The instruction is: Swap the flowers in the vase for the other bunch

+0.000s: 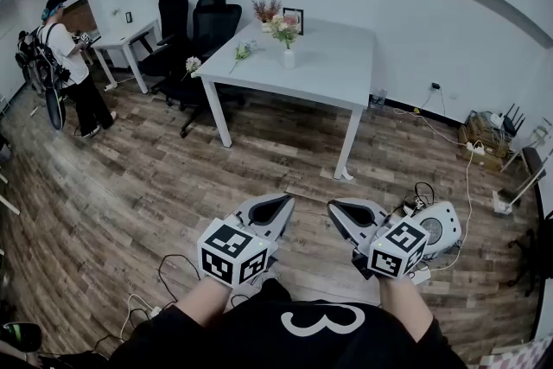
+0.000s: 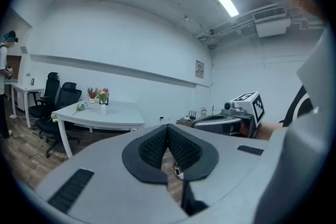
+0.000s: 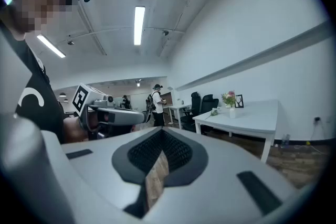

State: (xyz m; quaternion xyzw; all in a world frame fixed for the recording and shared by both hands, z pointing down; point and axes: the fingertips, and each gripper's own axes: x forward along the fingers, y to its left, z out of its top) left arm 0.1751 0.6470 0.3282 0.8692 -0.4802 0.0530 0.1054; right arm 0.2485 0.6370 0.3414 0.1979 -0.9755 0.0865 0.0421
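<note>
**Head view with both gripper views.** The left gripper (image 1: 283, 201) and the right gripper (image 1: 333, 206) are held side by side, low over the wooden floor (image 1: 259, 160) and well apart from the white desk (image 1: 337, 65). In each gripper view the ribbed pads (image 2: 152, 147) are seen pressed together at their tips with nothing clasped between them, so both tools are clenched and empty. A marker cube (image 1: 232, 253) is carried on the left gripper and a second cube (image 1: 397, 248) on the right one.

The vase (image 1: 288, 58), small and white, is stood upright in the desk's left half, between the near and far edges. Pink and pale flowers (image 1: 284, 28) are held in it. The other bunch (image 1: 243, 51) is laid flat near the desk's left edge, apart from the vase.

At the far left corner a pot of dried stems (image 1: 266, 10) and a dark picture frame (image 1: 295, 18) are placed side by side. A single pale bloom (image 1: 193, 64) is seen just off the near left corner; what carries it cannot be told. Black office chairs (image 1: 212, 22) are set at the desk's left side.

A person (image 1: 67, 56) with a backpack is seen at a second desk (image 1: 121, 39) by the left wall. A white device (image 1: 439, 225) and cables (image 1: 422, 190) are seen on the floor just beside the right gripper.
</note>
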